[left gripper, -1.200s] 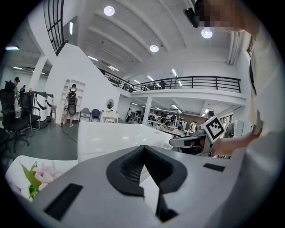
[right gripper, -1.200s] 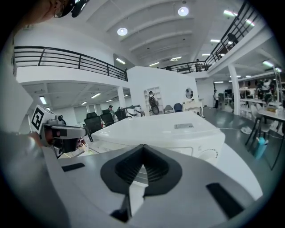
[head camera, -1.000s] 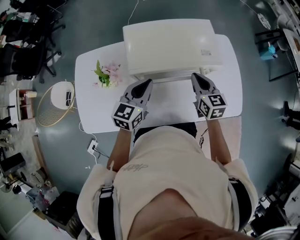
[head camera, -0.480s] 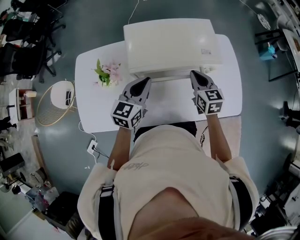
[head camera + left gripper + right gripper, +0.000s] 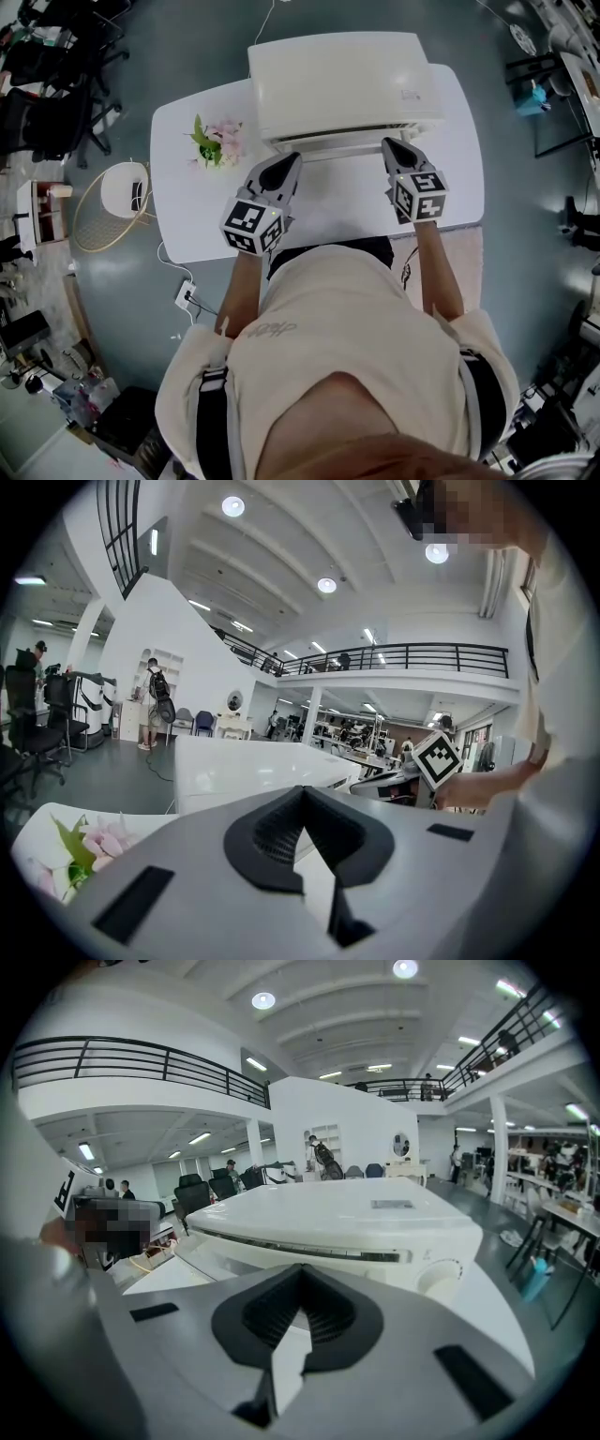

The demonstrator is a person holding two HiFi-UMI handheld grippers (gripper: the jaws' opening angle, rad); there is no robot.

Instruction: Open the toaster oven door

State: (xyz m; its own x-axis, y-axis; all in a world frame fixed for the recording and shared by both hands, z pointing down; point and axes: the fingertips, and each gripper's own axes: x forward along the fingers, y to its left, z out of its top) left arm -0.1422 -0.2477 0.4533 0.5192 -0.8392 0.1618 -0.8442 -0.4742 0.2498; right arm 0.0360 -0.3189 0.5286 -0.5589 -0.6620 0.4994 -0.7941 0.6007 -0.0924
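White toaster oven [image 5: 342,84] sits at the table's [image 5: 187,220] 12 o'clock, door seemingly closed. Left gripper [image 5: 289,163] and right gripper [image 5: 394,147], both pinched together and empty, have barely crept toward its front edge; opening hasn't begun.

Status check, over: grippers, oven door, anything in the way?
Left gripper and right gripper both shut, empty, tips near the toaster oven front. Oven looks closed. Flowers off to the left, not in the way.
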